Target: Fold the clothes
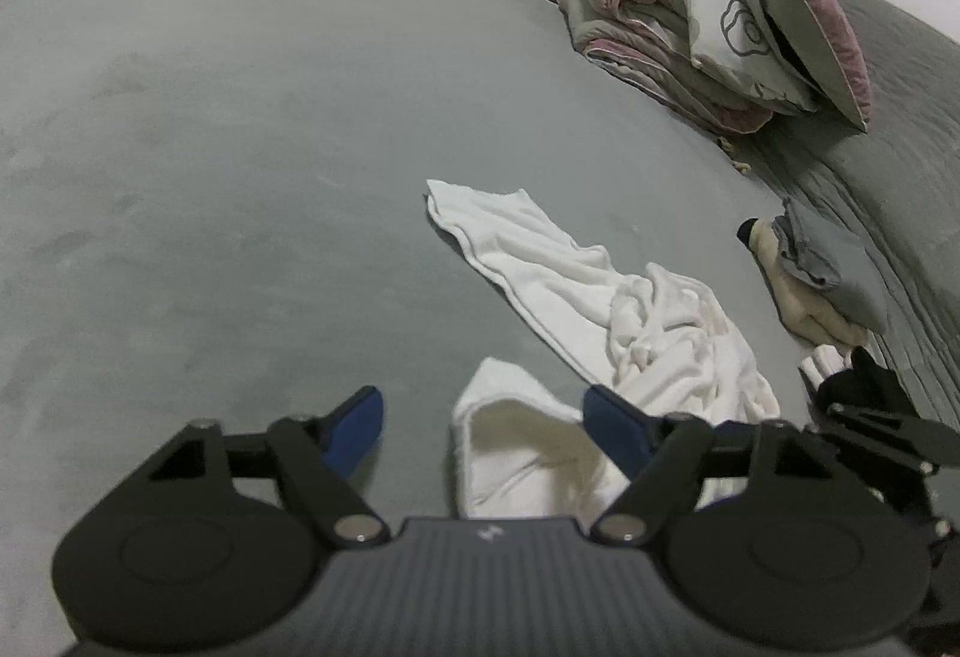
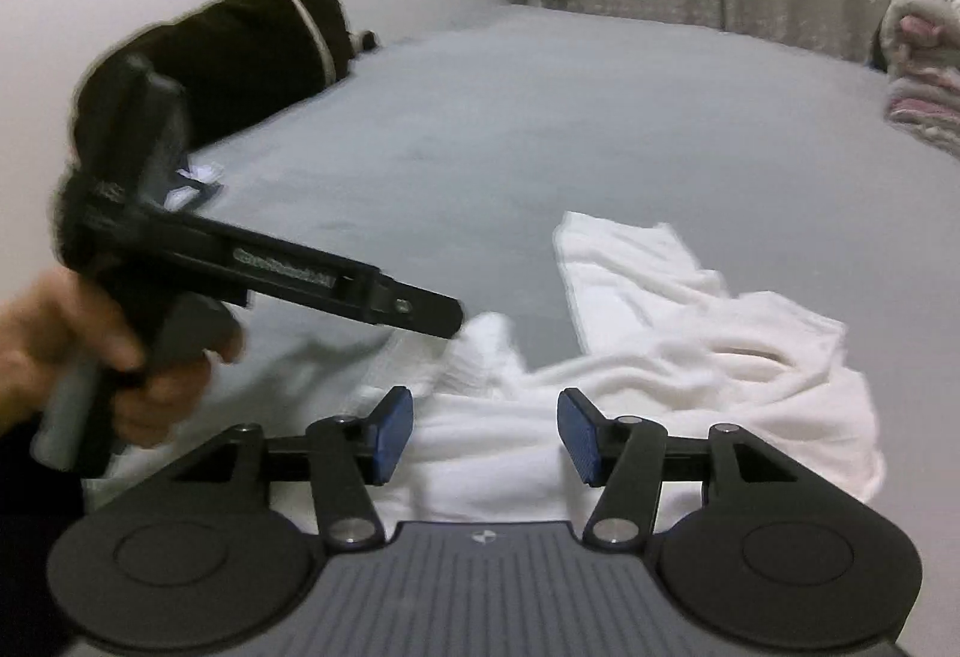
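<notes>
A crumpled white garment [image 1: 606, 309] lies on the grey bed [image 1: 240, 147], one end stretched away from me. My left gripper [image 1: 483, 426] is open, and a fold of the white cloth rises between its blue pads without being pinched. In the right wrist view the same garment [image 2: 690, 333] spreads in front of my right gripper [image 2: 485, 432], which is open just above its near edge. The left gripper [image 2: 414, 306] shows there from the side, held in a hand at the left, its tip at the cloth's left fold.
A stack of folded quilts and pillows [image 1: 720, 27] sits at the bed's far right. Small grey and cream folded items [image 1: 822, 279] and a black item [image 1: 864, 387] lie to the right. A dark bundle [image 2: 270, 51] rests by the wall on the left.
</notes>
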Demonstrator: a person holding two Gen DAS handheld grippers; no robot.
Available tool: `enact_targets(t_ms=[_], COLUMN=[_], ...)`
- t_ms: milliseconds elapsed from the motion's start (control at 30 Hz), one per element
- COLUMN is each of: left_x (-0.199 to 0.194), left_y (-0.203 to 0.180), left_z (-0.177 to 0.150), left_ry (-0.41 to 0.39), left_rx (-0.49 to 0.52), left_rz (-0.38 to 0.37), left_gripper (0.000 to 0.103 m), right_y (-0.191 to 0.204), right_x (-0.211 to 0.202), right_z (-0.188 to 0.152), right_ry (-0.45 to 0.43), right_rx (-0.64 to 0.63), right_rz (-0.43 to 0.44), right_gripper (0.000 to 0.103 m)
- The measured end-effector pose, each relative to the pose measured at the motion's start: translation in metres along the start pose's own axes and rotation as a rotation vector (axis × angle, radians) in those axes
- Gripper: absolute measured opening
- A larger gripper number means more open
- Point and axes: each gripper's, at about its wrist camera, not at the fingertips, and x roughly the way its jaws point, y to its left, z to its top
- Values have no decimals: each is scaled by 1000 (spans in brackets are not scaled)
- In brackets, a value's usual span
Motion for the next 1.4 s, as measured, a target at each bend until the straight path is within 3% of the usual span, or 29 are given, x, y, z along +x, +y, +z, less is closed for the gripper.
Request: enact_targets(t_ms=[67,100,167,267,333,400,500,600,733,833,967,1067,1133,1167,1233,1267,1300,1400], left_x=[6,8,12,9,2,-6,-34,-73,-112,-124,-128,-122,-112,-106,-98,-95,-94,-88], left_y=[0,1,2,7,12,16,32,52,90,126,154,166,174,177,182,184,185,182], left_z=[-2,-3,-5,-5,-2,0,13,29,48,52,58,64,67,66,64,63,61,58], left_ry=[8,12,21,14,-5,-25,-99,-227,-347,-349,-340,-327,-285,-257,-215,-204,-195,-161], left_rx=[0,2,6,-6,-27,-48,-128,-188,-278,-402,-458,-458,-448,-452,-480,-488,-494,-494], left_rz=[6,11,21,45,67,89,111,142,191,187,222,238,239,248,269,264,251,208], left_gripper=[19,13,8,7,6,6,6,6,6,6,6,6,8,11,39,66,80,81], right_y=[8,13,23,35,42,47,57,66,84,108,145,176,182,179,167,160,154,148], right_x=[9,14,24,30,32,31,12,-15,-38,-31,-2,14,19,22,29,33,35,39], right_z=[-2,-3,-5,-11,-15,-10,-6,-3,-3,-10,-23,-32,-35,-33,-30,-29,-29,-33], right_ry=[19,32,58,86,101,89,-6,-136,-247,-192,-82,-80,-110,-120,-126,-125,-122,-101], right_rx=[-51,-76,-125,-191,-230,-259,-297,-322,-378,-440,-533,-601,-602,-576,-531,-508,-496,-523], right_rz=[-17,-24,-37,-54,-63,-68,-74,-52,116,278,376,384,327,290,206,162,126,59], right_gripper=[54,54,54,54,42,6,6,6,6,6,4,3,4,11,32,43,45,45])
